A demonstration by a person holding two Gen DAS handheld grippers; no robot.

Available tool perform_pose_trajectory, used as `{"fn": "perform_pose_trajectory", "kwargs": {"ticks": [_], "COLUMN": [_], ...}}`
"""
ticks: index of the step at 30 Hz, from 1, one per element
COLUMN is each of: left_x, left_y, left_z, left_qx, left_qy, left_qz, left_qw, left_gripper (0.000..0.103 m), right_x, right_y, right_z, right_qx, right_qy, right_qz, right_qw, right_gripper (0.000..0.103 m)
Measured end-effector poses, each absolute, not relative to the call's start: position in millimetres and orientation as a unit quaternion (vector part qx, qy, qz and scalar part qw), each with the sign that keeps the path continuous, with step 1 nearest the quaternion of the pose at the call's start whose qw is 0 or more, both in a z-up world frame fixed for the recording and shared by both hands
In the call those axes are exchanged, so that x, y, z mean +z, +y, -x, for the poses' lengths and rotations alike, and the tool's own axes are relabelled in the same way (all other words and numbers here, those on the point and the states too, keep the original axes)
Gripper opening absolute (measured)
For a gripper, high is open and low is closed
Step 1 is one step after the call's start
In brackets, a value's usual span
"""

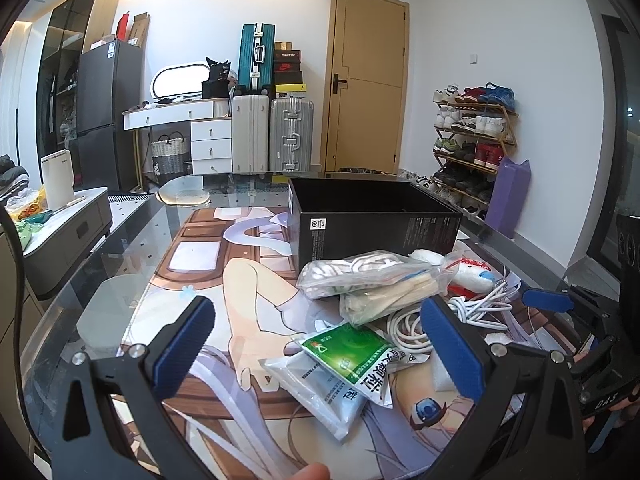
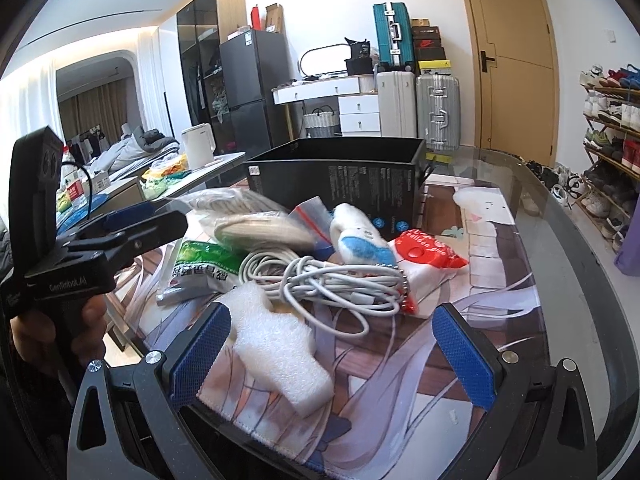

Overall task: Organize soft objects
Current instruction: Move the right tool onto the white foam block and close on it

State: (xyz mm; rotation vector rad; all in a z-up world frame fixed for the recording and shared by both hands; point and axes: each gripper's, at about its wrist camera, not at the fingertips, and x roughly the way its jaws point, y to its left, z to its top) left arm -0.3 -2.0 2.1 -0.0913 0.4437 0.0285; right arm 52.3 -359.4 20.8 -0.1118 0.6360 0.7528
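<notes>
The glass table (image 2: 568,240) carries a printed mat (image 1: 208,264) reaching its near edge, bare glass left and right. Soft items pile before the open black box (image 1: 372,220): green packet (image 1: 348,360), white cable (image 2: 332,280), foam block (image 2: 276,356). Left gripper (image 1: 320,352) and right gripper (image 2: 332,356) hover with jaws spread wide, holding nothing
</notes>
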Motion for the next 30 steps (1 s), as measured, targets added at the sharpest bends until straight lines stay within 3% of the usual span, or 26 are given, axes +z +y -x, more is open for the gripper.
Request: {"fn": "perform_pose_trajectory", "kwargs": {"ticks": [15,30], "left_x": [1,-4], "left_y": [-4,-5], "left_z": [1,-4], "left_qx": [0.012,0.008], "left_qy": [0.222,0.232], "left_qz": [0.043,0.039], "left_qw": [0.974,0.972], "left_gripper": [0.103,0.103], "right_x": [5,5], "right_y": [-361,-362], "right_z": [-55,-54], "right_qx": [0.346,0.355], "right_qy": [0.337,0.336], "right_qz": [0.112,0.083], "right_qw": [0.868,0.868], "right_gripper": [0.103,0.103]}}
